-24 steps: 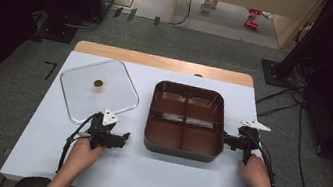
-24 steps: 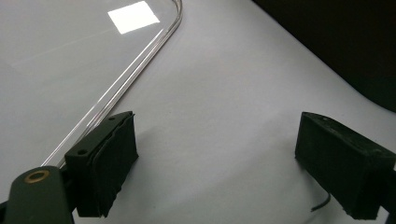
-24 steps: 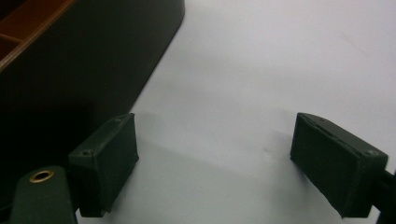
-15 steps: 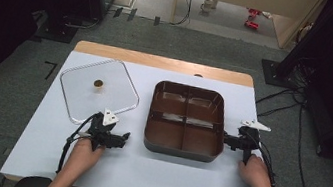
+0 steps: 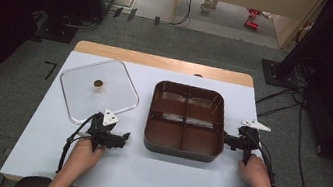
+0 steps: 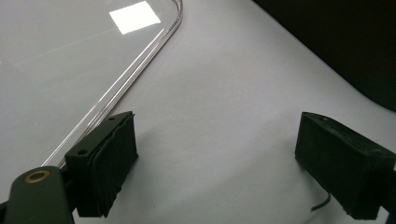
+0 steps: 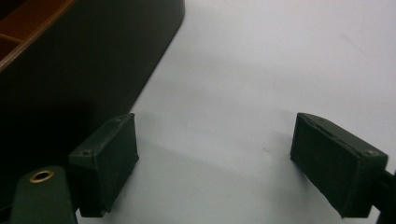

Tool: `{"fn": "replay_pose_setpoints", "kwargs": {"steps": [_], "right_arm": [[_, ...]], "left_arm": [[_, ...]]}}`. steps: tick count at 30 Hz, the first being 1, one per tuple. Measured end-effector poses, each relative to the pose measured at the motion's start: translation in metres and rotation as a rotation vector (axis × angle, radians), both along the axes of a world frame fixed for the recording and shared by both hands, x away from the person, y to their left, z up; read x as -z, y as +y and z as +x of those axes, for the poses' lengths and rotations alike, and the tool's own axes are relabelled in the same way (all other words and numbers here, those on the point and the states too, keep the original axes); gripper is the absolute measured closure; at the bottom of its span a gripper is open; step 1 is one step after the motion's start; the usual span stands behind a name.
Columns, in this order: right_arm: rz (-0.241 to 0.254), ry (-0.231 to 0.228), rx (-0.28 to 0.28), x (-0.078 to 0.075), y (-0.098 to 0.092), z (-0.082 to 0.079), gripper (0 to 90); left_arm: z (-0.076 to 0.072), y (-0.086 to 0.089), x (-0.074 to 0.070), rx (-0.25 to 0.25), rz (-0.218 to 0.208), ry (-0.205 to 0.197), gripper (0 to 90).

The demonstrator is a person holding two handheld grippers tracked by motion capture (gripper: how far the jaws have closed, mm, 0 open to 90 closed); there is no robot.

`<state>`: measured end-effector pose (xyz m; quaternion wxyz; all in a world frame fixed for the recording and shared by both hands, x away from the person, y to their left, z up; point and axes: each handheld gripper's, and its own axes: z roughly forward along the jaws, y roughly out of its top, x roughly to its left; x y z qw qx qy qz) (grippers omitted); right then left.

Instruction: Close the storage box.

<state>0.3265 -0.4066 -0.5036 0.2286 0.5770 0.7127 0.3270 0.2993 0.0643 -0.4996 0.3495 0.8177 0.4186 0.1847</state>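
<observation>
Both grippers' fingers spread empty over white table; grey floor around.

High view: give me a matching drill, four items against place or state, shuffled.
1 clear lid
2 brown tray
3 left gripper
4 right gripper

a divided into four compartments, centre of table
b at the tray's right edge, jaws open
c flat on the table, left of the tray
d just below the lid's near corner, jaws open

Pairs: 1-c, 2-a, 3-d, 4-b
</observation>
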Motion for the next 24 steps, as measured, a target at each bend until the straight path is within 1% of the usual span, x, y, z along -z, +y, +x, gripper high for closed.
{"fn": "replay_pose_setpoints", "kwargs": {"steps": [18,24], "right_arm": [[0.000,0.000,0.000,0.0000,0.0000,0.0000,14.4],[0.000,0.000,0.000,0.0000,0.0000,0.0001,14.4]], "left_arm": [[-0.0001,-0.0002,0.0000,-0.002,0.000,0.000,12.7],[0.0008,0.0000,-0.0001,-0.004,-0.006,0.007,12.4]]}}
